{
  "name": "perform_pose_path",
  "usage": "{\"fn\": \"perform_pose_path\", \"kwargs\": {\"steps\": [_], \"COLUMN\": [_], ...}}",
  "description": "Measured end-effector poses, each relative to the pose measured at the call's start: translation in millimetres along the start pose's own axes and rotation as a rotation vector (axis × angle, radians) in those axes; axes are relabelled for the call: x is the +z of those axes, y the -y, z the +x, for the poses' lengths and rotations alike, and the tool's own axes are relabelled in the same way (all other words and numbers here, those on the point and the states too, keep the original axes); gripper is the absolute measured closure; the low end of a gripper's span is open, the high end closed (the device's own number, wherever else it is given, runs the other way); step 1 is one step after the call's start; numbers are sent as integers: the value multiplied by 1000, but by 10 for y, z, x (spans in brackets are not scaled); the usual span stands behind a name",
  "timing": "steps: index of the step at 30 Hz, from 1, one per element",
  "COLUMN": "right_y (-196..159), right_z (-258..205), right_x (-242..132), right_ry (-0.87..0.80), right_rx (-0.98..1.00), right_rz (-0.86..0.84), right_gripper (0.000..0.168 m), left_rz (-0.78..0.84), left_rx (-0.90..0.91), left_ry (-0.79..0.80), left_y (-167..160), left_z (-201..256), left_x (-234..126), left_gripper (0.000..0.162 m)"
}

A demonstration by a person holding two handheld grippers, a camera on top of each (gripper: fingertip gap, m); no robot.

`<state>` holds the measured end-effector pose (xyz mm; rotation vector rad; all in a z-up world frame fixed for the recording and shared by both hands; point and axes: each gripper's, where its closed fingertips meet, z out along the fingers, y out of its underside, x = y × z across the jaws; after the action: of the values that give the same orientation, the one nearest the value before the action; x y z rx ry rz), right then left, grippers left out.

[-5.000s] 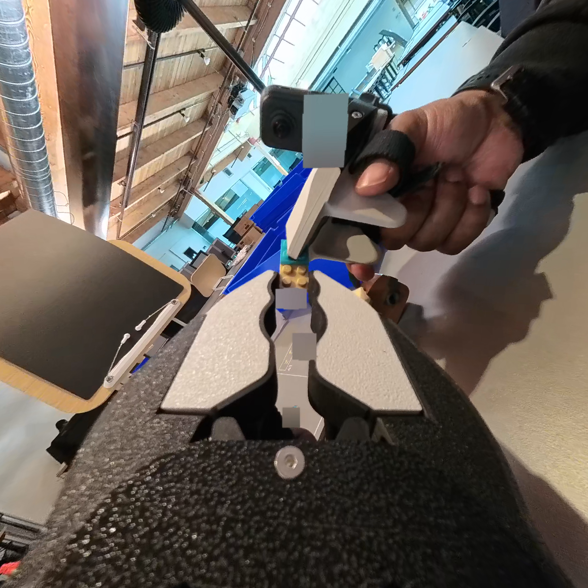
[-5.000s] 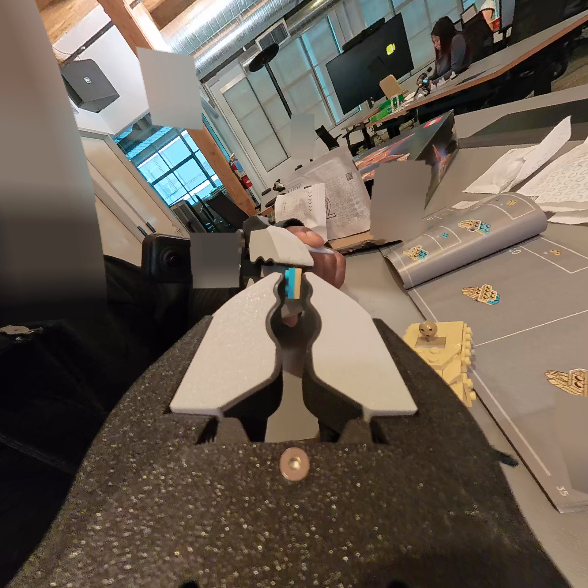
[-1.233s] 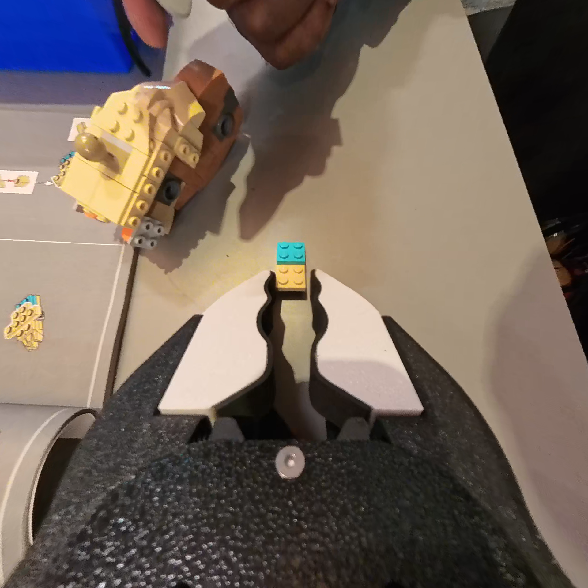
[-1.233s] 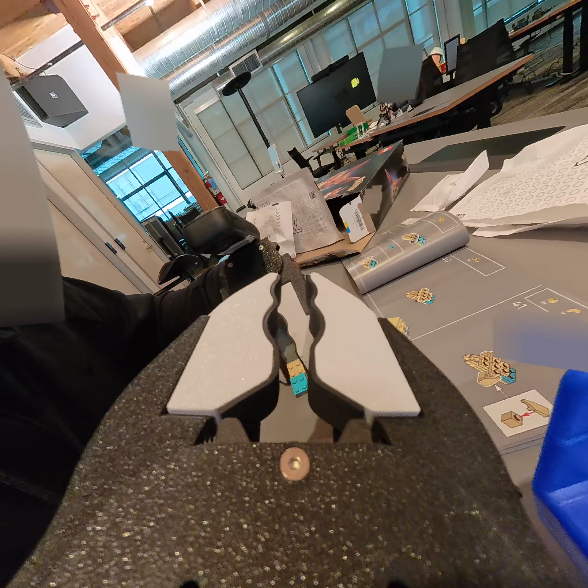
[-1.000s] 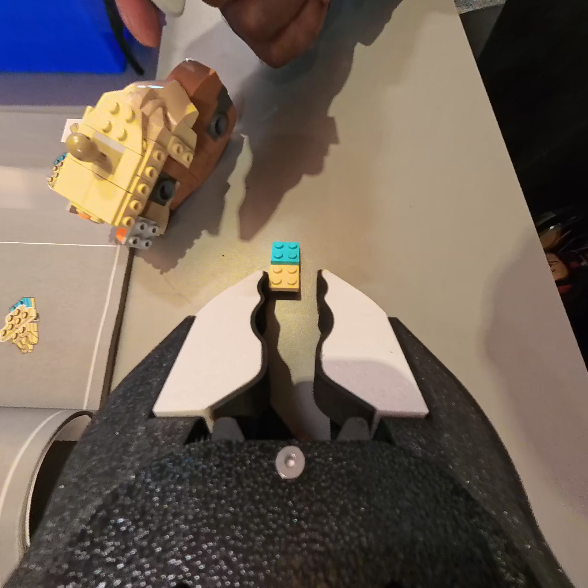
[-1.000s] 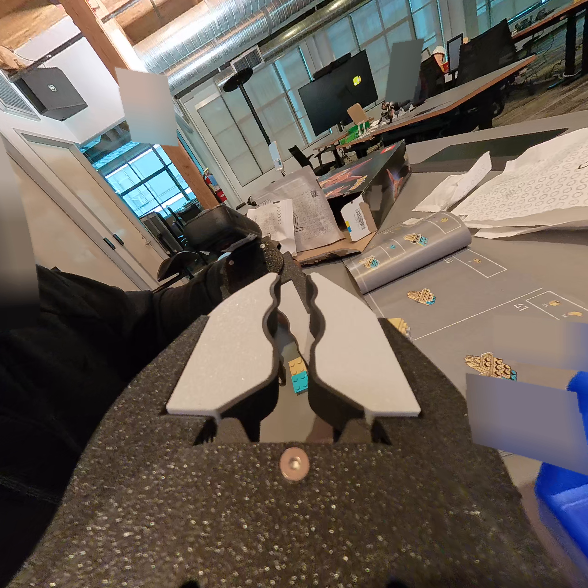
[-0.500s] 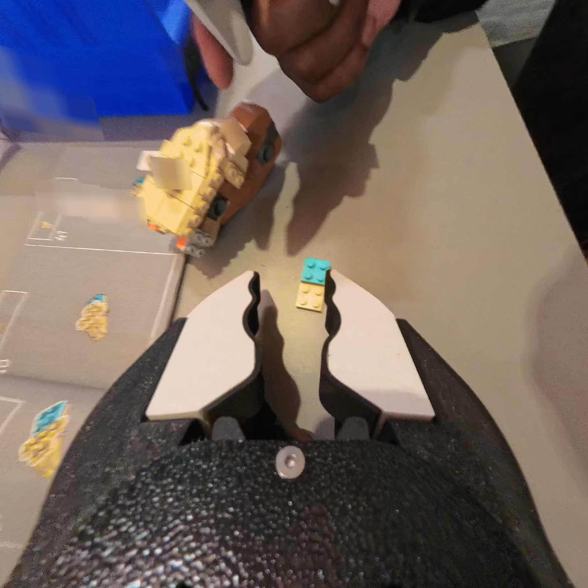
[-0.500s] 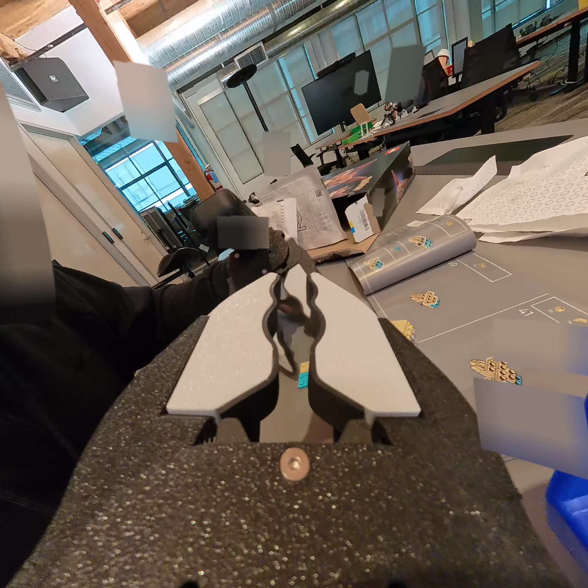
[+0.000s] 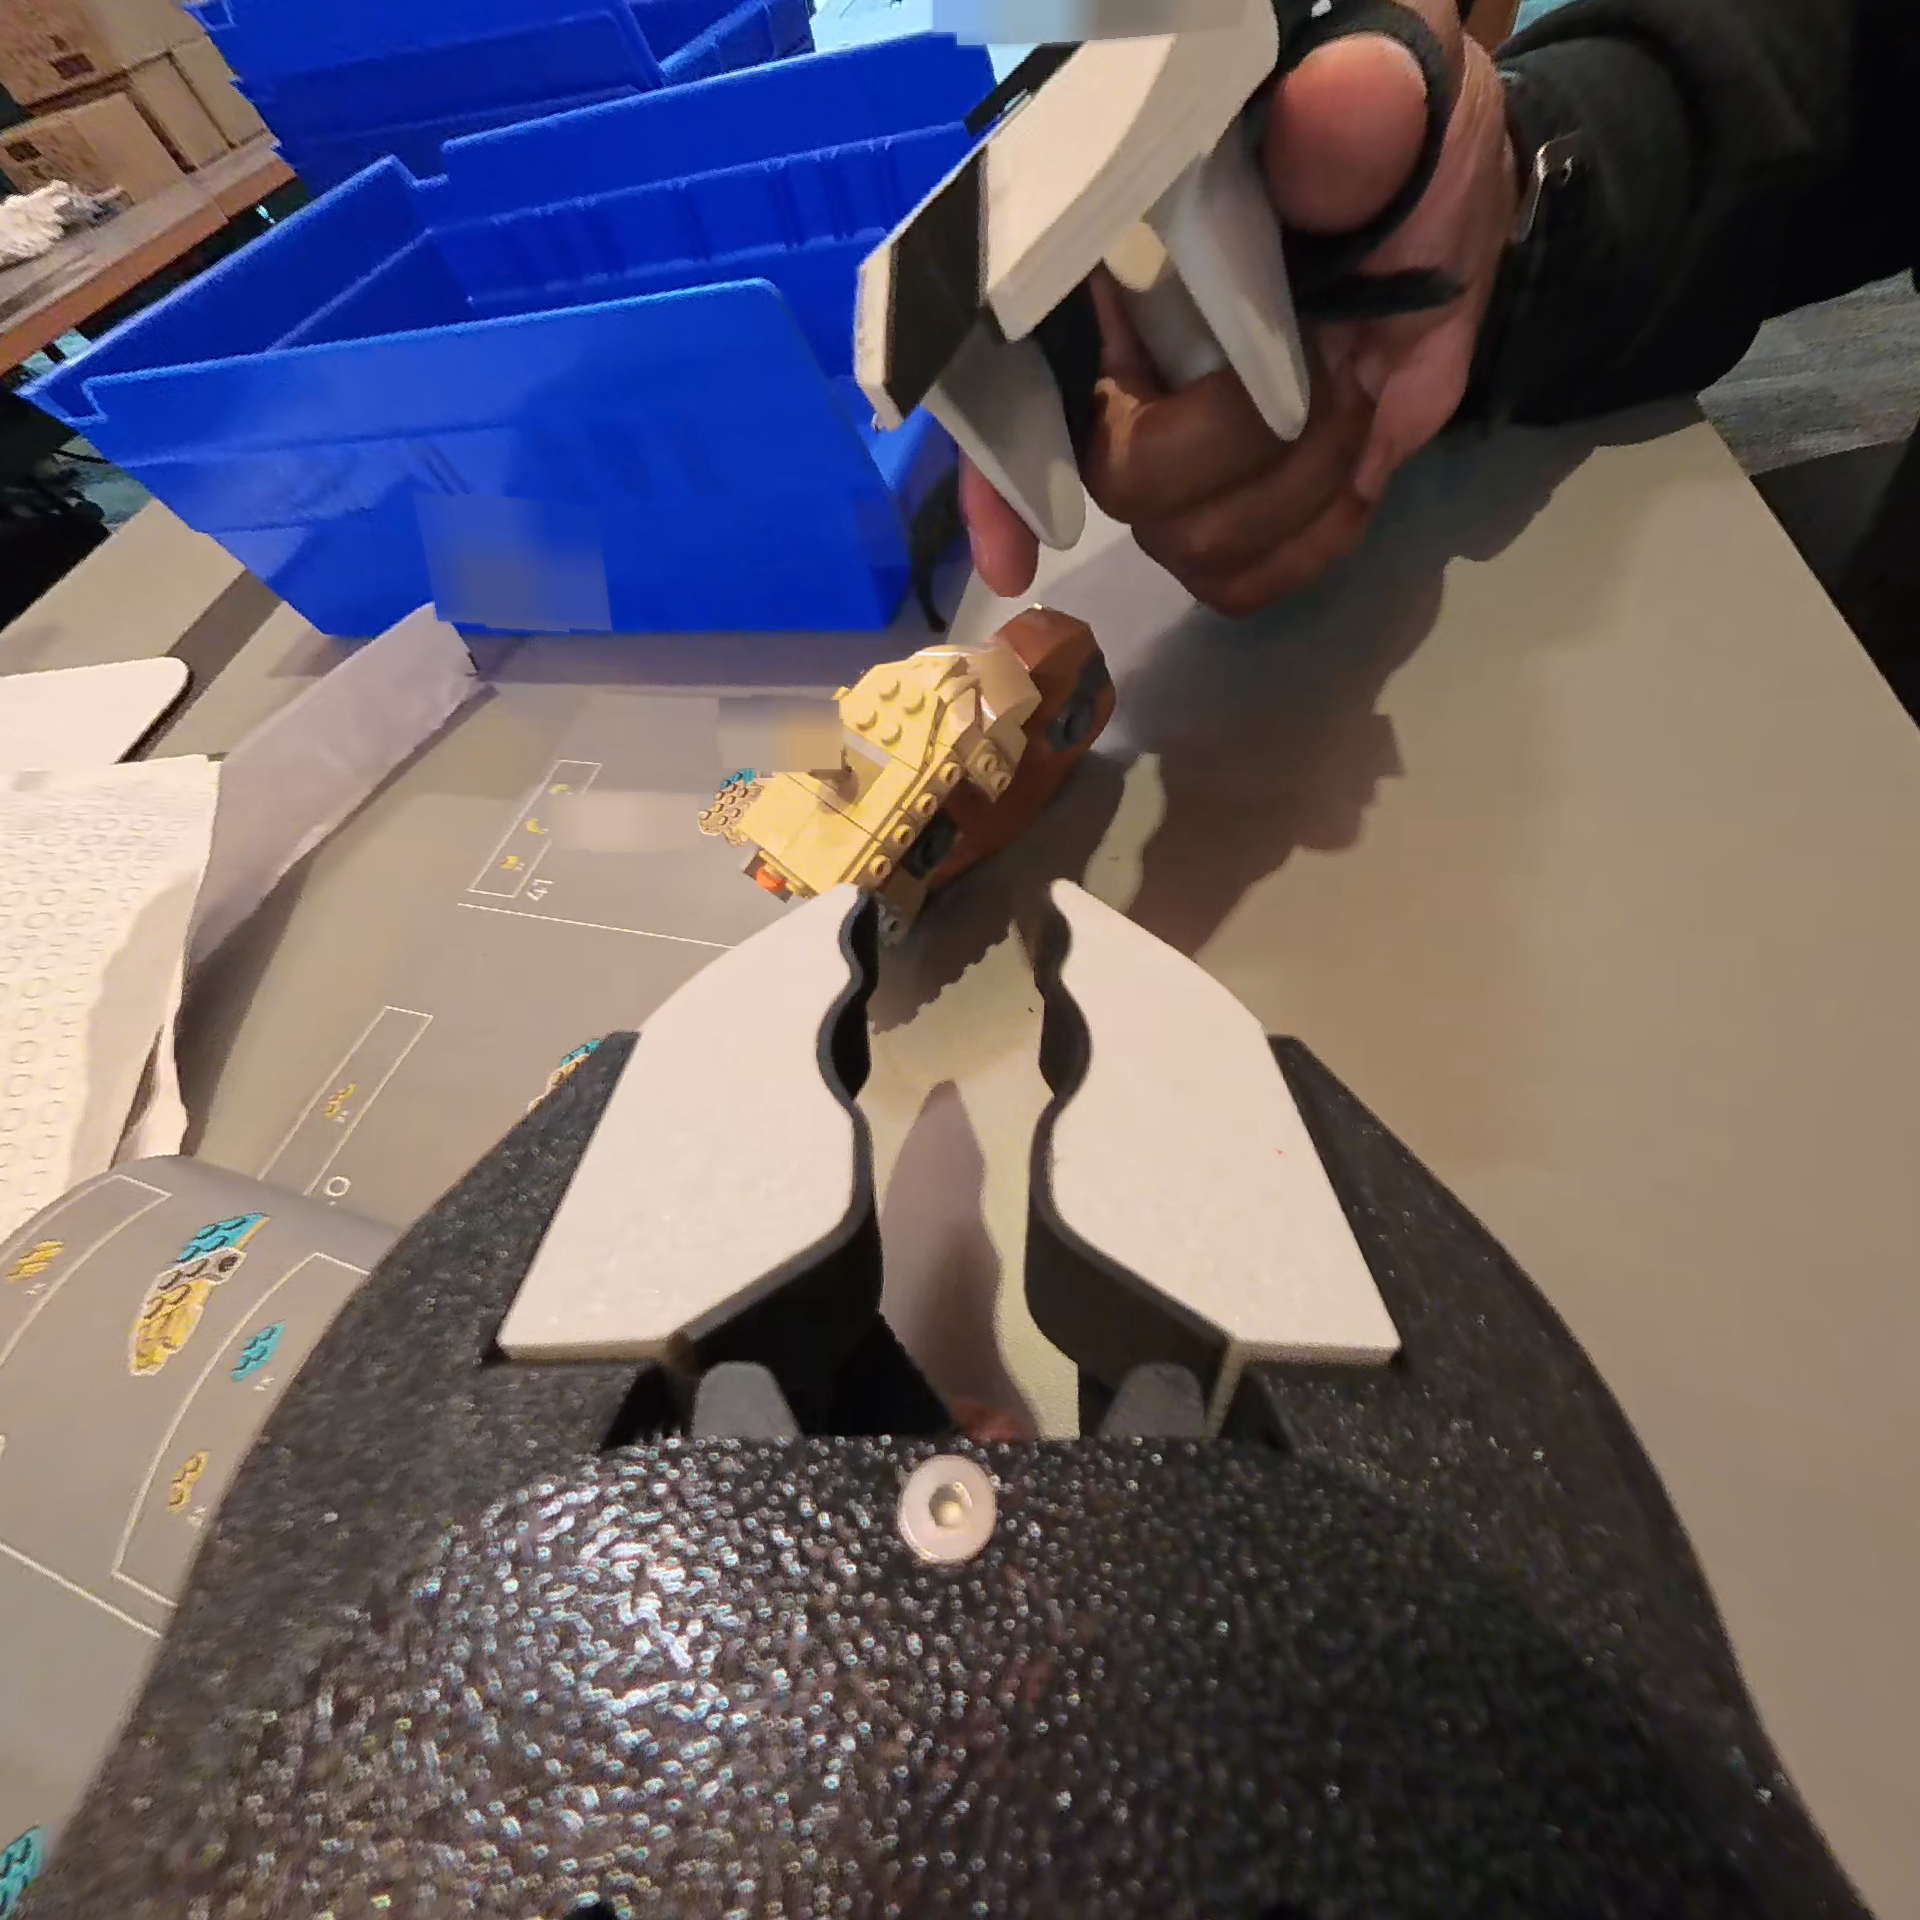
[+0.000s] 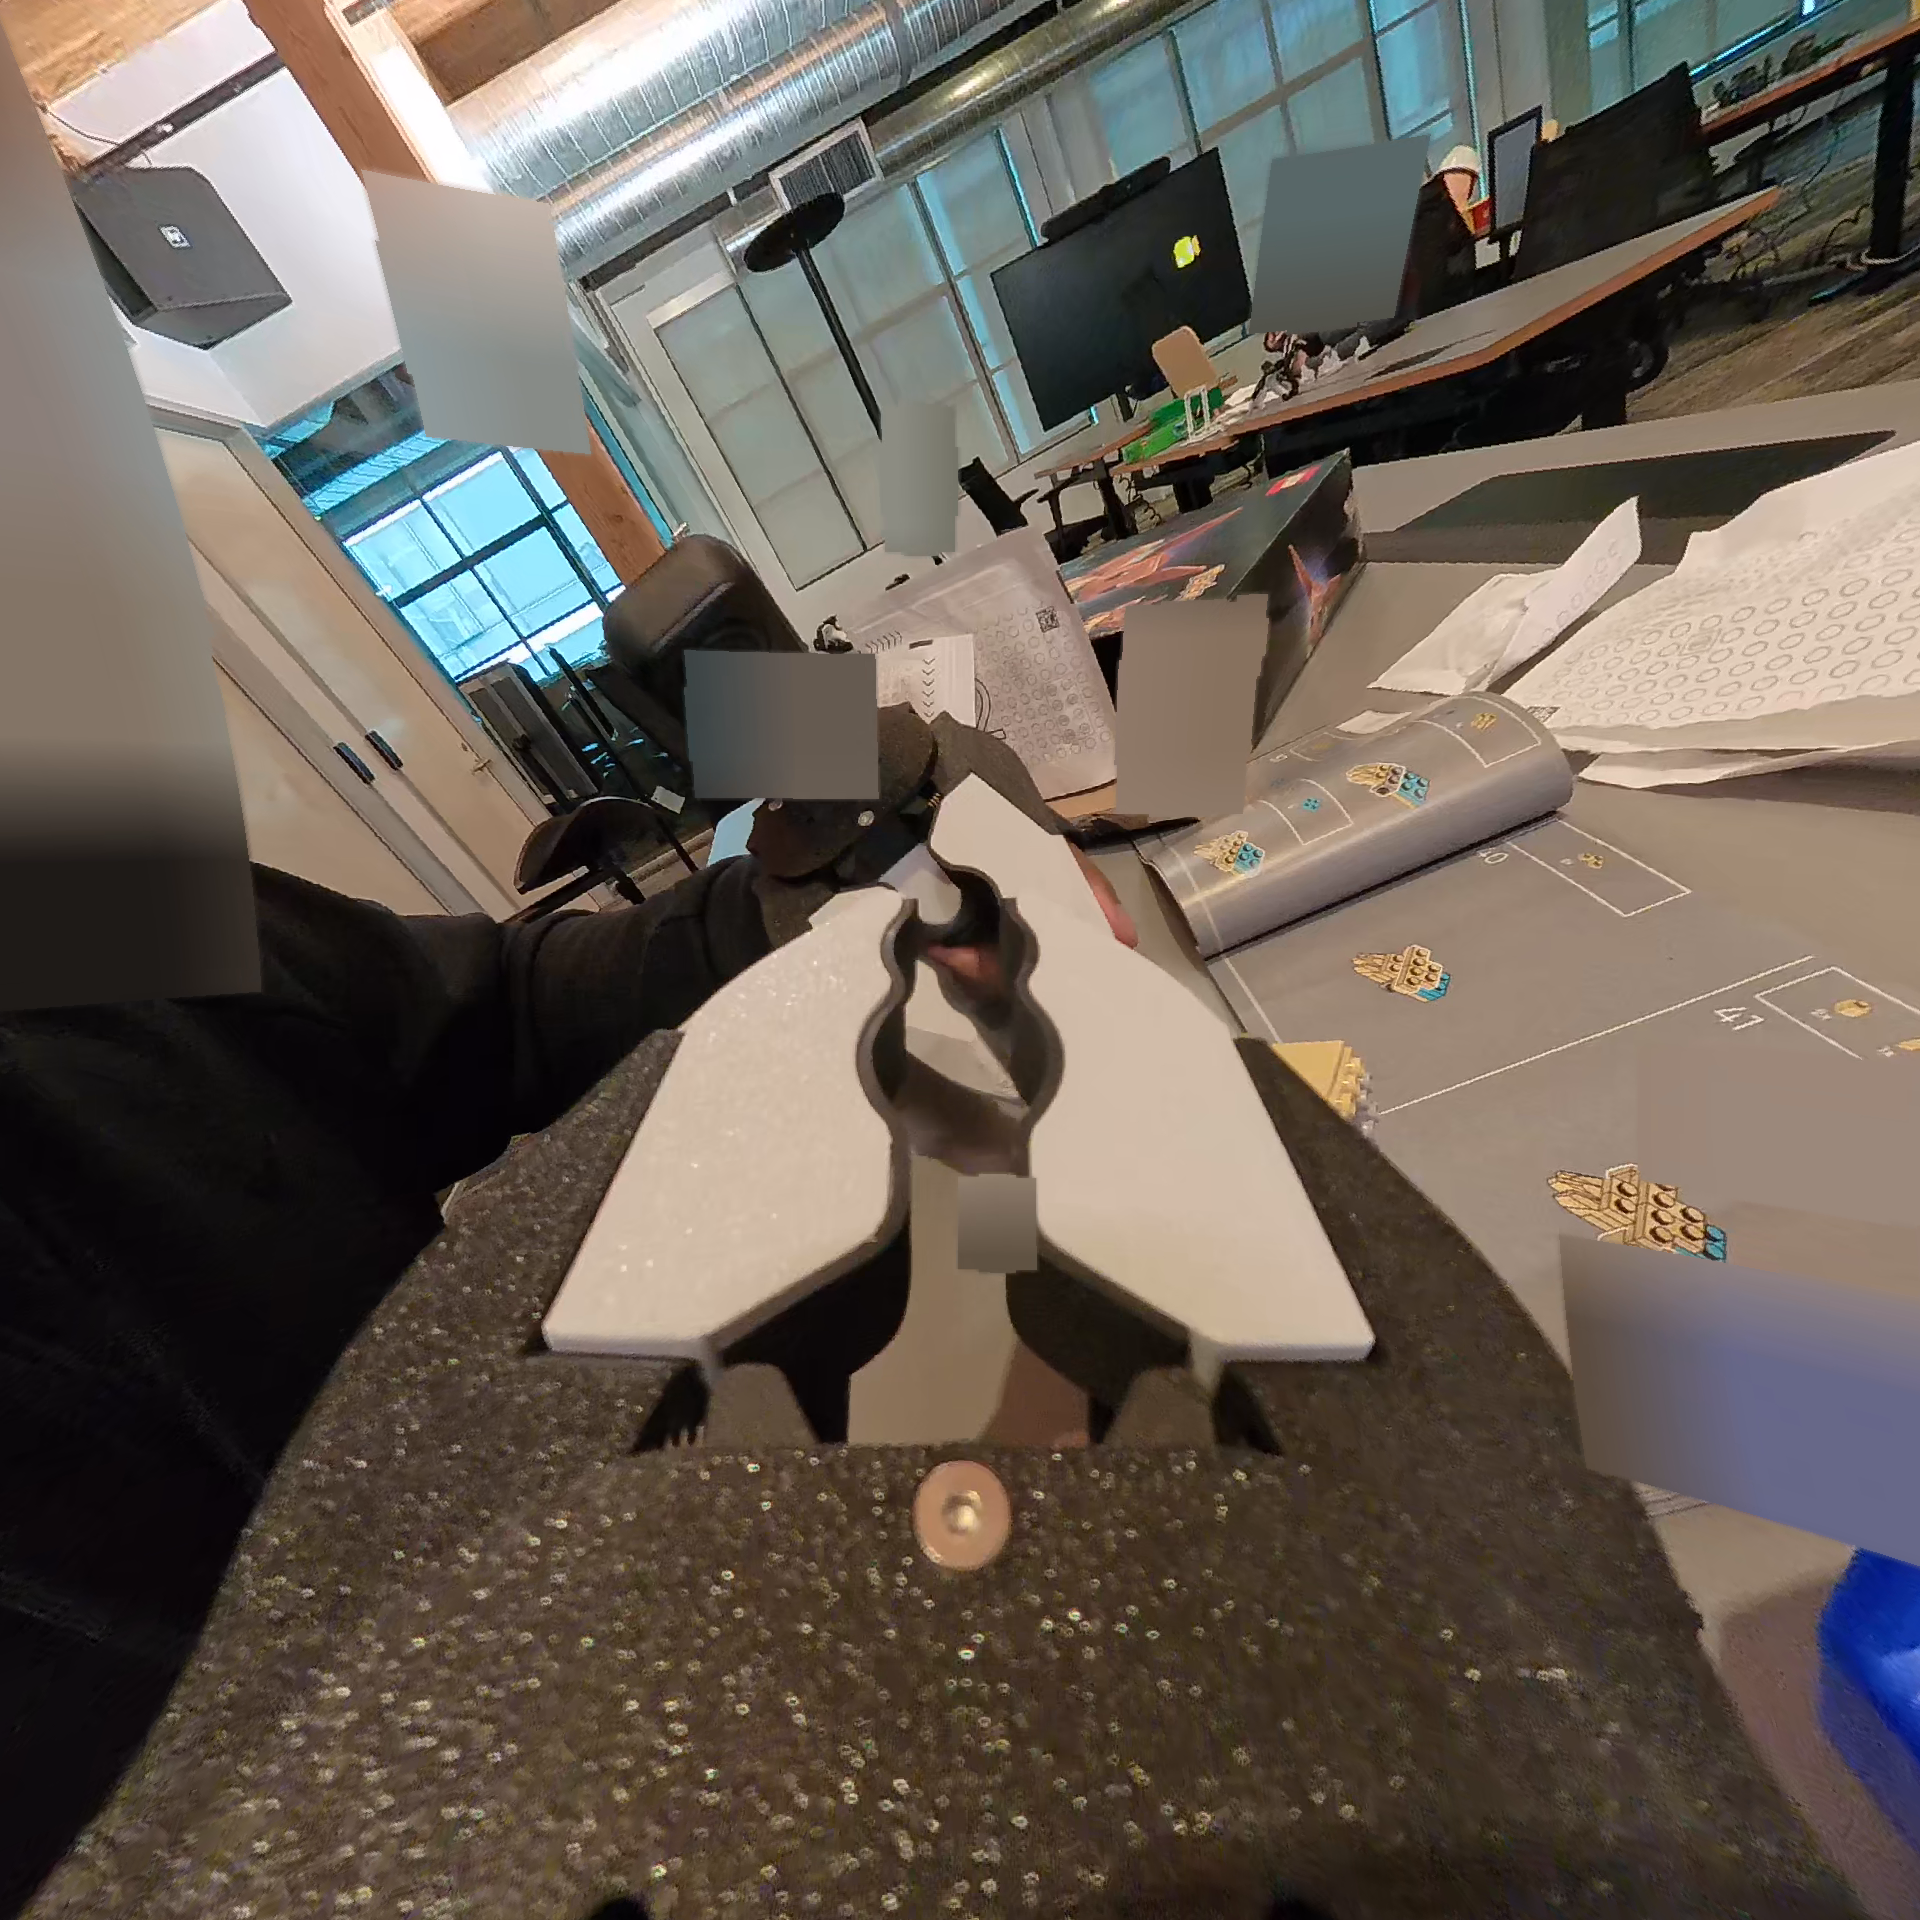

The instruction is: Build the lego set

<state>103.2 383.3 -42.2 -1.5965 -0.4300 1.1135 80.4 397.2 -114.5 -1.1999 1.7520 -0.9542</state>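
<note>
My left gripper (image 9: 956, 902) is open and empty, low over the table, with its tips just short of the tan and brown lego model (image 9: 914, 769). The model lies at the edge of the open instruction booklet (image 9: 468, 935). My right gripper (image 9: 997, 416) hangs above and behind the model, held by a hand. In the right wrist view the right gripper (image 10: 958, 914) stands a narrow gap apart with nothing between its fingers. A corner of the model (image 10: 1330, 1070) shows beside its right finger. The small teal and yellow brick is out of sight.
Blue bins (image 9: 520, 416) stand behind the booklet. White perforated paper bags (image 9: 73, 935) lie at the left. A dark lego box (image 10: 1247, 561) and more paper bags (image 10: 1714, 644) sit farther back. The beige table (image 9: 1507, 987) ends in an edge at the right. Some 8 cm of space lies between my two pairs of fingers.
My left gripper opened and let go of the teal and yellow brick on the table, then tilted up toward the model. The brick left the view. The right gripper stayed empty above.
</note>
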Motion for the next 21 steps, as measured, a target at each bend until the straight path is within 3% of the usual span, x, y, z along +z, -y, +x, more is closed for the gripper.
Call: {"fn": "perform_pose_path", "kwargs": {"steps": [9, 21], "right_y": [134, 715], "right_z": [-140, 97], "right_x": [-79, -793], "right_ry": [39, -84], "right_rx": [-56, -209], "right_rz": [0, 43], "right_gripper": [152, 152], "left_rz": [21, 79], "left_rx": [4, -59], "left_ry": [18, 24], "left_y": [26, 83], "left_z": [-23, -95], "left_x": [-17, -85], "left_gripper": [137, 138]}}
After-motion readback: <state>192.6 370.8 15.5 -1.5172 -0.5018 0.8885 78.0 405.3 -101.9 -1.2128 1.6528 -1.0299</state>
